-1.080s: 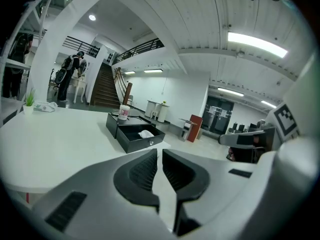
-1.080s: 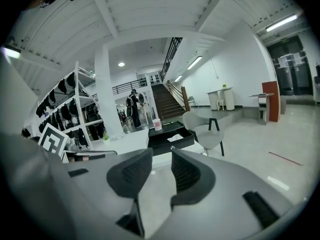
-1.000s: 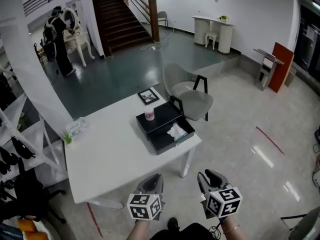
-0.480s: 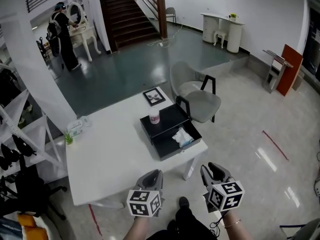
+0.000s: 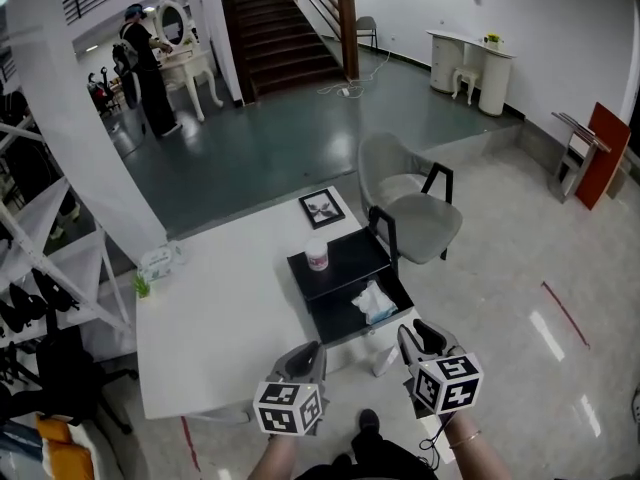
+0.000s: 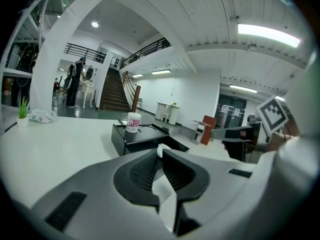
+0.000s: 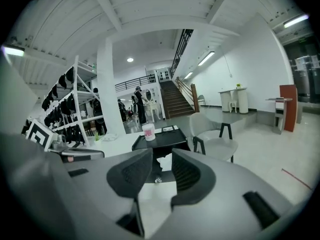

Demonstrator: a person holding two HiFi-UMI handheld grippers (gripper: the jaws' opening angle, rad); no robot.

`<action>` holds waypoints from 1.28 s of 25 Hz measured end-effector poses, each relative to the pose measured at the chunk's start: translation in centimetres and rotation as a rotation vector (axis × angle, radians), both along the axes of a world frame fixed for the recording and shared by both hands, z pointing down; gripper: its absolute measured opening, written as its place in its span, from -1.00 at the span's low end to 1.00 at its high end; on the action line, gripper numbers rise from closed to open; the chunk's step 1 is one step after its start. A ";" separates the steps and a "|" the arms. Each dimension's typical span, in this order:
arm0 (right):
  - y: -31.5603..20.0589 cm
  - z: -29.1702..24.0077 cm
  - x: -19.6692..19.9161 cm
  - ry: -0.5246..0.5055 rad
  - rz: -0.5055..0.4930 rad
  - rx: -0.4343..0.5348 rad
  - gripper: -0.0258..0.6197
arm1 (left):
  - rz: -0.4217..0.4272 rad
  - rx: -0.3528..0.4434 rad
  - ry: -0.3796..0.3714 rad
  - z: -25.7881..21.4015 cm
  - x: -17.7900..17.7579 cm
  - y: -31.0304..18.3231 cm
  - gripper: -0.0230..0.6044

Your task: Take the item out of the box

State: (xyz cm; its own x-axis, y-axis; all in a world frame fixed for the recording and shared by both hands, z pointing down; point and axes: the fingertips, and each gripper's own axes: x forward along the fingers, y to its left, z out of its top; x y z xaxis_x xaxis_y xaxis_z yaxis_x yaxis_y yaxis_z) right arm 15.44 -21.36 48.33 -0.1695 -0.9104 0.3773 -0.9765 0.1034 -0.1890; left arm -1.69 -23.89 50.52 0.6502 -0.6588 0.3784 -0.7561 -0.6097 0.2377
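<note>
An open black box (image 5: 340,318) stands at the right end of the white table (image 5: 220,328). A crumpled white item (image 5: 374,303) lies in the tray, and a white cup (image 5: 317,255) stands on the laid-back lid. Both grippers hover off the table's near edge, short of the box. My left gripper (image 5: 308,351) has its jaws drawn together with nothing in them, and it points at the box (image 6: 145,139) and the cup (image 6: 133,122). My right gripper (image 5: 413,333) is open and empty; between its fingers show the box (image 7: 160,140) and the white item (image 7: 165,162).
A grey chair (image 5: 415,208) stands against the table's right side by the box. A framed picture (image 5: 322,207) lies at the far edge; a tissue pack (image 5: 160,260) and small plant (image 5: 141,286) sit at the left. Shelving (image 5: 40,298) stands left. A person (image 5: 150,68) stands far back.
Both grippers have moved forward toward the table, and the box now sits much nearer to them in the head view. Their jaws look unchanged.
</note>
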 end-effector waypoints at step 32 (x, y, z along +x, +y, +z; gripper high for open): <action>-13.3 8.6 -1.3 0.144 -0.236 -0.317 -0.25 | -0.200 -0.073 0.009 1.7 -2.6 -5.5 -0.83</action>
State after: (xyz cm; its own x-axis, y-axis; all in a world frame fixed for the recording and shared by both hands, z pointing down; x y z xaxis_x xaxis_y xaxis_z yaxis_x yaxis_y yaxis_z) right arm 14.18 -34.63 56.92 -0.2849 -0.6876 0.6678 -0.9516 0.2864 -0.1111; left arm -4.28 -29.35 52.23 0.5126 -0.7462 0.4248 -0.8581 -0.4282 0.2835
